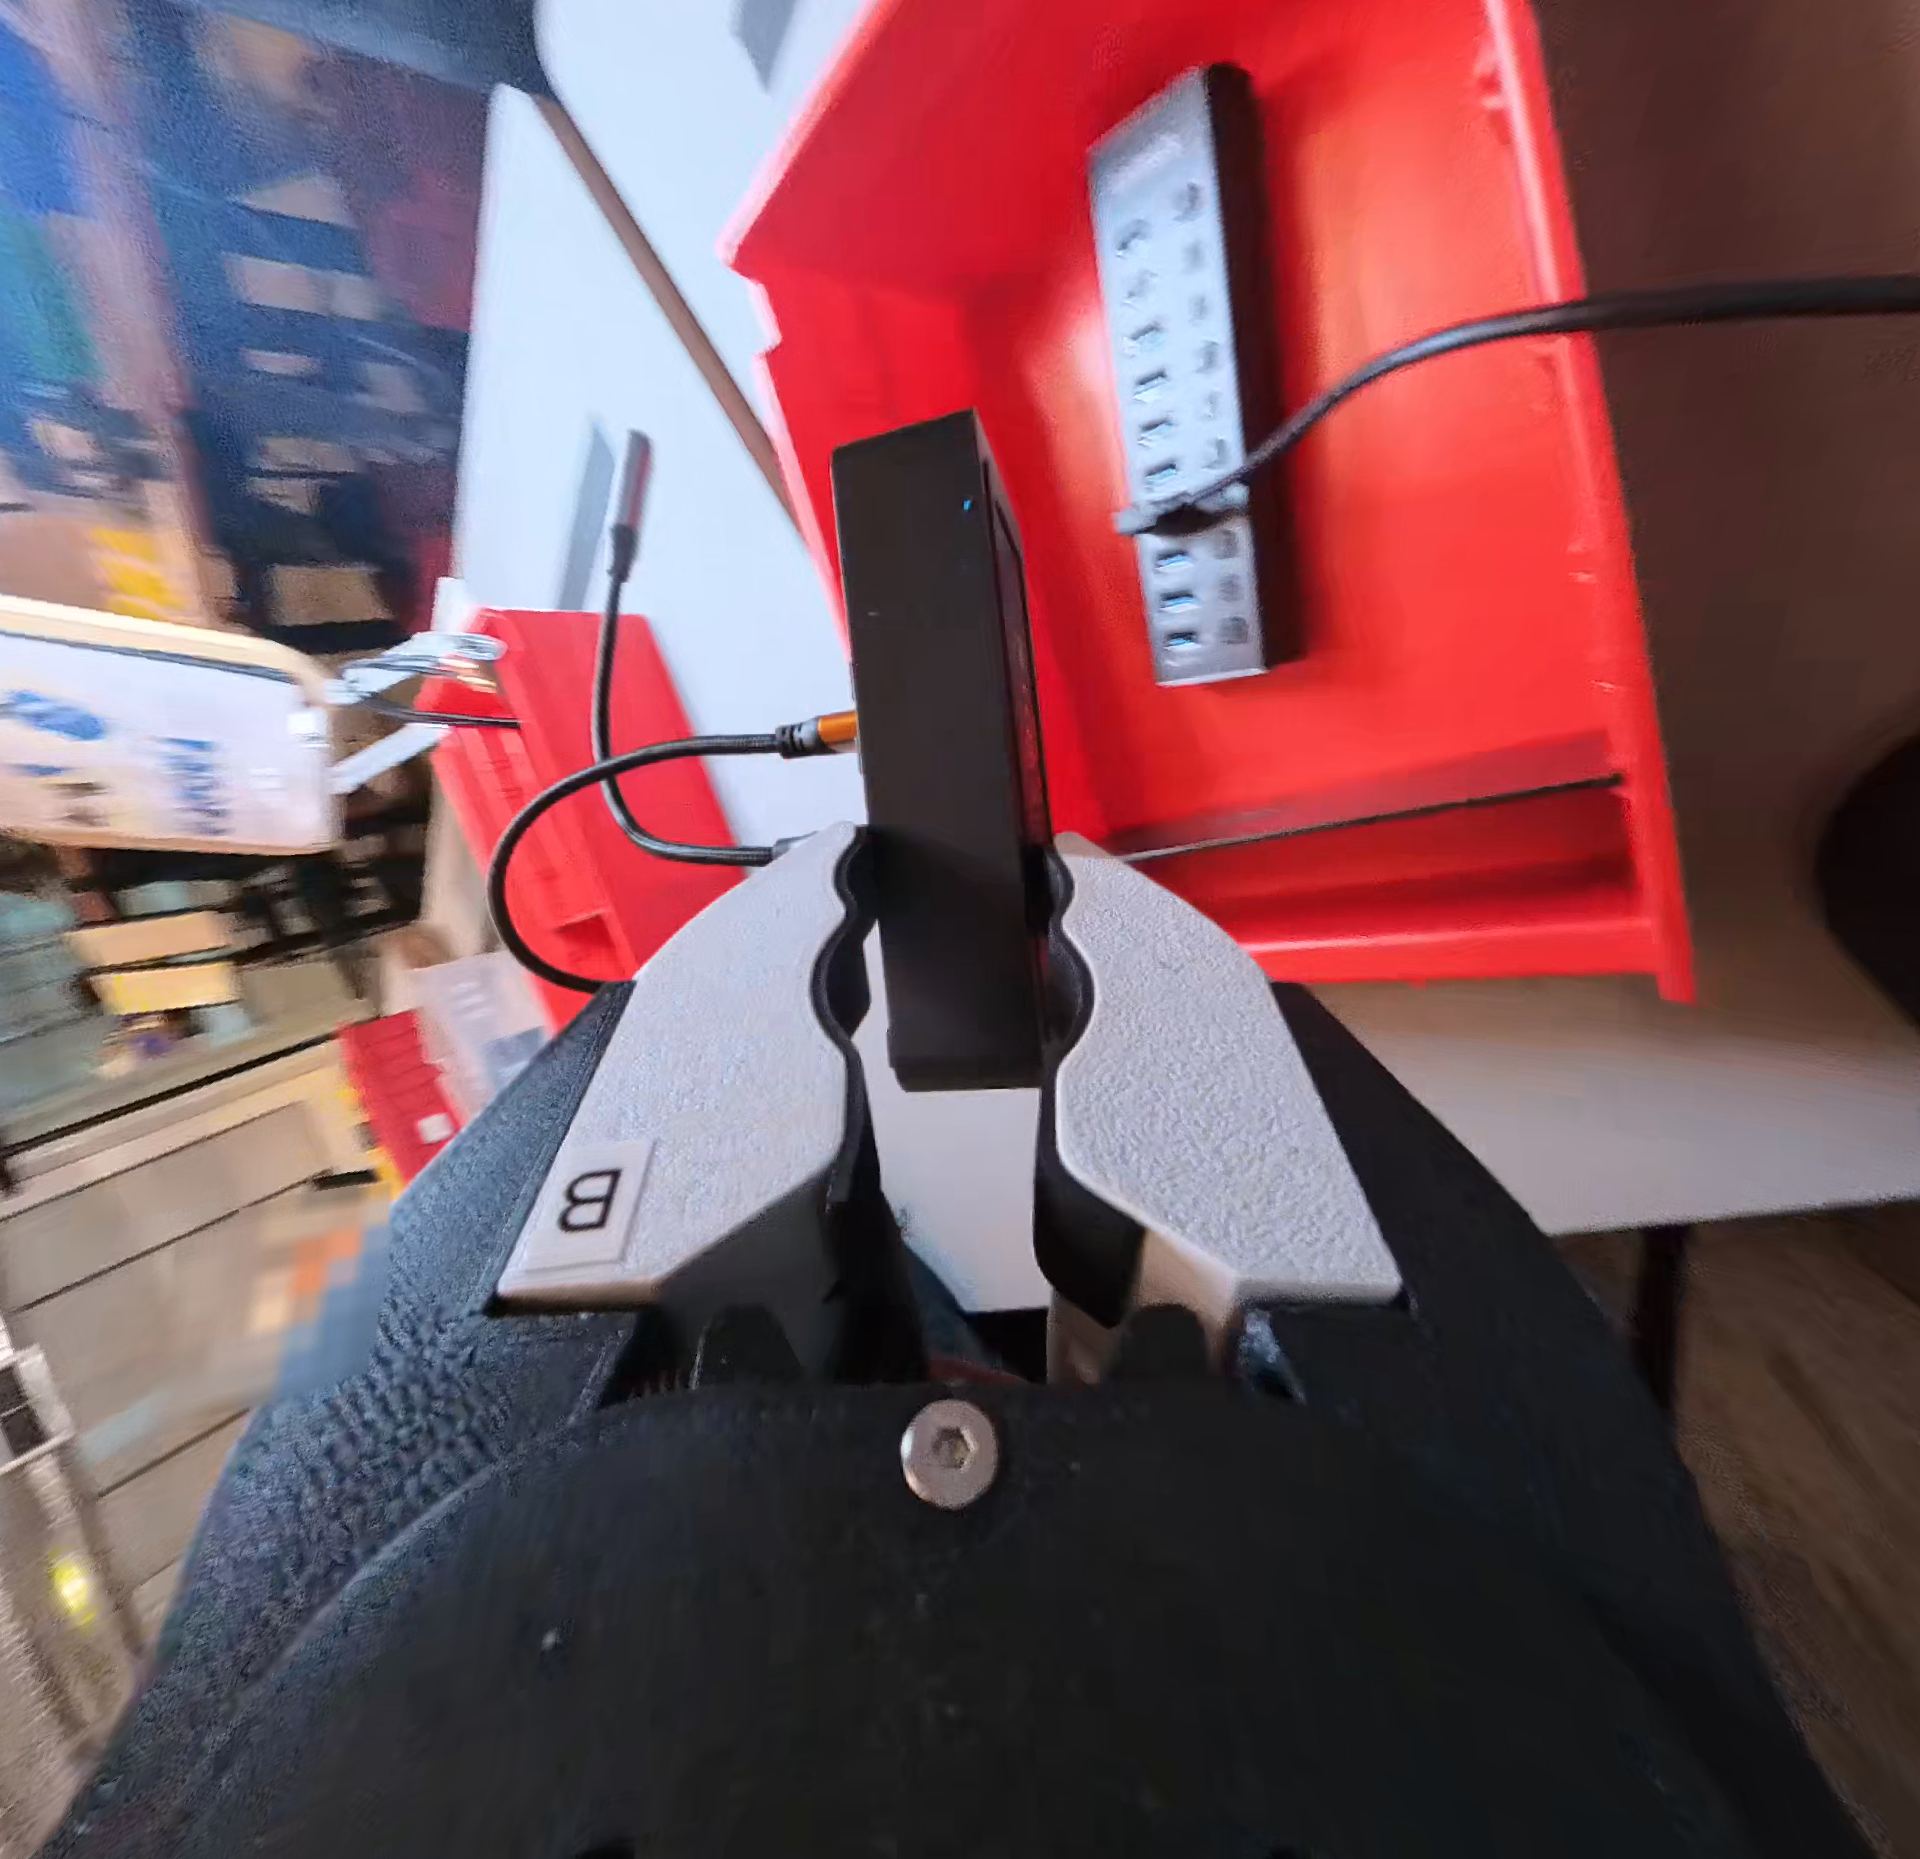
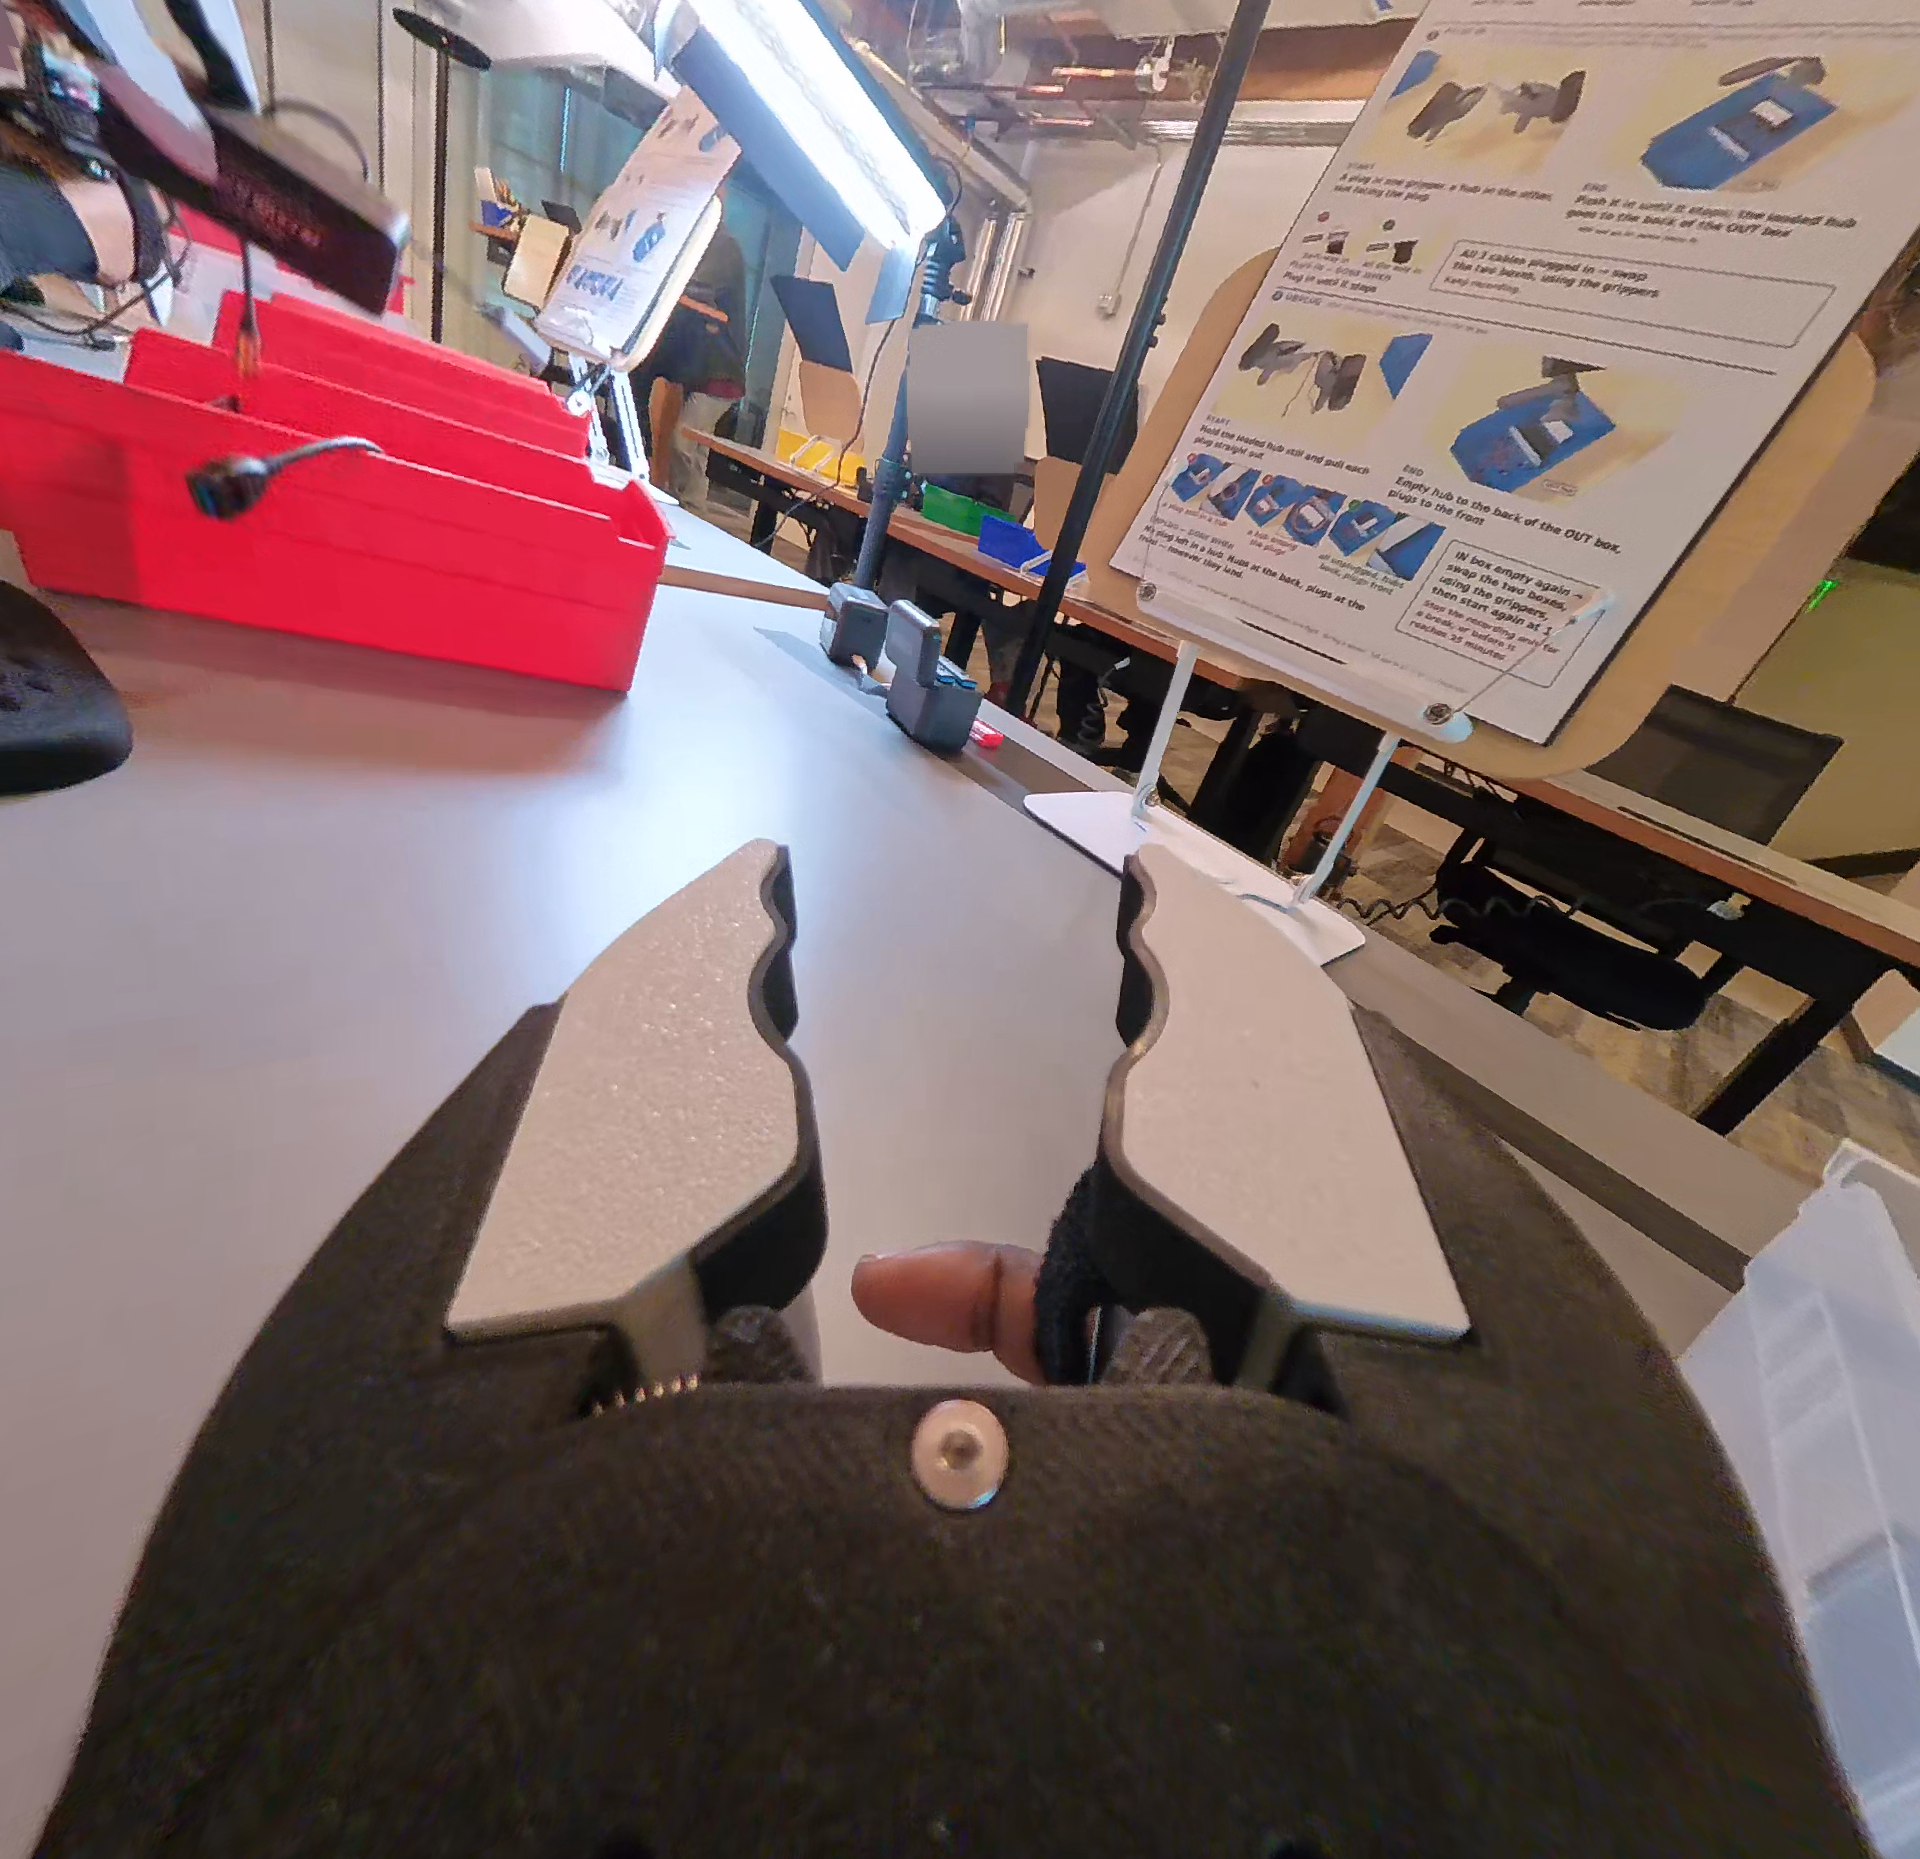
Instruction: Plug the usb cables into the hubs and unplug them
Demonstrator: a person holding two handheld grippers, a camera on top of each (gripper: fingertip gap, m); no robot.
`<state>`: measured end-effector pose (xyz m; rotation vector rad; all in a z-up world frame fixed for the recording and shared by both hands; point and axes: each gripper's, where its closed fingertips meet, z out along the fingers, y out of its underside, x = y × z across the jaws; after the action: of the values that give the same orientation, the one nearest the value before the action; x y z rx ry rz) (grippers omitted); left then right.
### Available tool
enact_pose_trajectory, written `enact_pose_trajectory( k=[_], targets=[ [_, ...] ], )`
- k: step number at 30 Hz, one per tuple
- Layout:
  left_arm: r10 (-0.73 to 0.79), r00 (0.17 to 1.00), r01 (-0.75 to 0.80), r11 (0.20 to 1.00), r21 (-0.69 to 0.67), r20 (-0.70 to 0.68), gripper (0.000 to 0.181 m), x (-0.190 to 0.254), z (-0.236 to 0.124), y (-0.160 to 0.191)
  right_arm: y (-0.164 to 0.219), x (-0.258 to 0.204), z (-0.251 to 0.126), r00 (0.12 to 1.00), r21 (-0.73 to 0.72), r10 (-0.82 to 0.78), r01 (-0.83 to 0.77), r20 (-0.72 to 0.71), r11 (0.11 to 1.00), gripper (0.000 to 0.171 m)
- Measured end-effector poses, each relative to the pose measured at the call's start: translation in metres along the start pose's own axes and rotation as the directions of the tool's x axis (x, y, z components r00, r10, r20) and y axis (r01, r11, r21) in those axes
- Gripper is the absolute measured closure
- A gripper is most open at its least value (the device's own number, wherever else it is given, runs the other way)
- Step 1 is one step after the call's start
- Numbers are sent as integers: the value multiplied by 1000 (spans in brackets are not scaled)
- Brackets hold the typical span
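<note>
My left gripper [image 1: 951, 853] is shut on a black hub [image 1: 935, 666] and holds it upright above the table. Two thin black cables are plugged into the hub's left side, one with an orange collar [image 1: 826, 737]. Behind it, a grey multi-port hub [image 1: 1184, 386] lies in a big red bin [image 1: 1403, 718] with a black cable [image 1: 1455, 349] and its plug lying across it. My right gripper [image 2: 954, 864] is open and empty, low over the grey table [image 2: 416, 926]. In the right wrist view the held hub [image 2: 301, 214] is at the top left, and a loose plug [image 2: 223, 484] pokes over a red bin [image 2: 343, 583].
A second red bin [image 1: 561, 791] stands to the left. An instruction board on a white stand [image 2: 1507, 355] is at the table's far right edge, small grey devices [image 2: 925, 677] beside it. A clear plastic box [image 2: 1829, 1497] is at the right. A fingertip [image 2: 935, 1300] shows behind my right fingers. Some 55 centimetres of space lies between my two pairs of fingers.
</note>
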<state>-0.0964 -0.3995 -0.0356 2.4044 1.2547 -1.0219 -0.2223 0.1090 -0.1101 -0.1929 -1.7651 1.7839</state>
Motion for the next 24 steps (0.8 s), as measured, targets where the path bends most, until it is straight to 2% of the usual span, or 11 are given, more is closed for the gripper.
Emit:
enact_pose_trajectory(
  k=[2,4,7,10,13,16,20,23,24],
  targets=[
    [28,989,-35,998,48,142,151,-13,-9,-5,2,-2,1,1000,-11,-14,14,6,1000,111],
    [53,943,-96,989,114,330,151,-25,-19,-17,3,-4,1,1000,-18,-21,22,13,1000,111],
    [65,788,-236,950,203,612,151,-29,-41,-46,5,-7,2,1000,-53,14,-12,26,999,117],
    [52,608,-377,897,231,792,152,-12,-62,-82,-4,-14,7,984,-65,160,-155,74,986,123],
    [-6,504,-498,815,297,864,151,21,-78,-130,-29,-30,21,940,-53,296,-291,168,955,128],
    [-47,456,-635,682,362,889,151,65,-93,-185,-56,-53,44,932,-71,253,-243,259,967,126],
    [-36,487,-762,471,444,873,152,139,-105,-249,-87,-57,78,952,-41,112,-105,286,994,107],
    [-11,469,-833,328,446,883,152,180,-113,-277,-77,-62,96,922,-96,131,-103,364,990,84],
    [-7,473,-837,309,451,881,152,187,-113,-282,-69,-65,100,914,-119,140,-101,381,988,81]
  ],
)
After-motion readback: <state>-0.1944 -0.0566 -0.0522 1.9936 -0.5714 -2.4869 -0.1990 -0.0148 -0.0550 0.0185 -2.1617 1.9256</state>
